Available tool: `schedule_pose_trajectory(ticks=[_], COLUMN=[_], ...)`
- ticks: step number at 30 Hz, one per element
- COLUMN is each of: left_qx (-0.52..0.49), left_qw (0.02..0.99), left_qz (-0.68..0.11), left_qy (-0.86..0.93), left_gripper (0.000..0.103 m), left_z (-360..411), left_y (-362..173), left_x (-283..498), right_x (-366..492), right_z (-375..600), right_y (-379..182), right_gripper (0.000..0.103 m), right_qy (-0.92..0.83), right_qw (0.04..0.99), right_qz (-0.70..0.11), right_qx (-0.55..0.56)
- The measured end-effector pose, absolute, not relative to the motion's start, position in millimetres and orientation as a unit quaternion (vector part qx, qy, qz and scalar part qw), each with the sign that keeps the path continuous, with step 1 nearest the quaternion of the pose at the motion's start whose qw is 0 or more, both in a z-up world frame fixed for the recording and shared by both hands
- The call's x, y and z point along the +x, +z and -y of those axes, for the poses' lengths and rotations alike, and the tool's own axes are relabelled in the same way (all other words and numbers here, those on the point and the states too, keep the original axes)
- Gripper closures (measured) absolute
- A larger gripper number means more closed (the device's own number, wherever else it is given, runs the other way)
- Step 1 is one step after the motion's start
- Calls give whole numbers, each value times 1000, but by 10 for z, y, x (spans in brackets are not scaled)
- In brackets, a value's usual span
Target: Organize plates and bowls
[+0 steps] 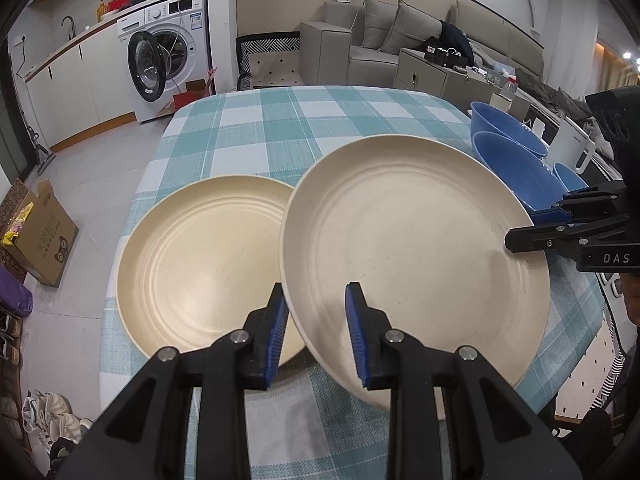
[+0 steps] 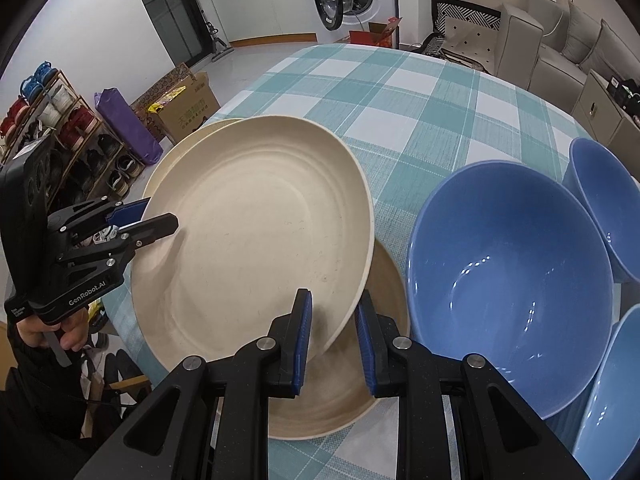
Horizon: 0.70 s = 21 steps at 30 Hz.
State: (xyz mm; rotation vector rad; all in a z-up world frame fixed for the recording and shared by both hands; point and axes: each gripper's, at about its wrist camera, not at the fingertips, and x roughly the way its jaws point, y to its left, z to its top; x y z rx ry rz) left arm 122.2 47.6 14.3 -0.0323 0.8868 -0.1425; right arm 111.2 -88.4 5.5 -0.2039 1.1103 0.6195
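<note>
A large cream plate [image 1: 400, 232] [image 2: 256, 220] hangs tilted above the checked tablecloth, held at two rims. My left gripper [image 1: 316, 300] [image 2: 156, 214] is shut on its near-left rim. My right gripper [image 2: 333, 304] [image 1: 524, 228] is shut on the opposite rim. A second cream plate [image 1: 200, 260] lies flat to the left, its edge under the raised one. In the right wrist view a beige plate [image 2: 360, 392] lies beneath my right fingers. Three blue bowls stand at the right, the big one [image 2: 512, 272] [image 1: 512, 172] closest.
The table [image 1: 280, 128] has bare cloth across its far half. Two more blue bowls [image 2: 600, 184] [image 2: 616, 392] crowd the right edge, with a white jug [image 1: 572, 144] behind them. A cardboard box [image 1: 44, 232] and shoes sit on the floor at the left.
</note>
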Motion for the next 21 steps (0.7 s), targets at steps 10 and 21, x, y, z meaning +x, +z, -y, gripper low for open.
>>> schedule_pose_trajectory(ticks=[10, 21], left_qx=[-10, 6], left_qw=[895, 891], left_qz=[-439, -446], left_qy=[-73, -83], left_gripper=[76, 76], left_z=[-388, -223], left_y=[25, -36], left_x=[1152, 1149], right_x=[979, 926], right_z=[941, 1068], right_y=[-17, -143], right_gripper=[80, 80], right_qy=[287, 272], right_qw=[798, 795], right_qz=[-521, -531], right_qx=[-100, -106])
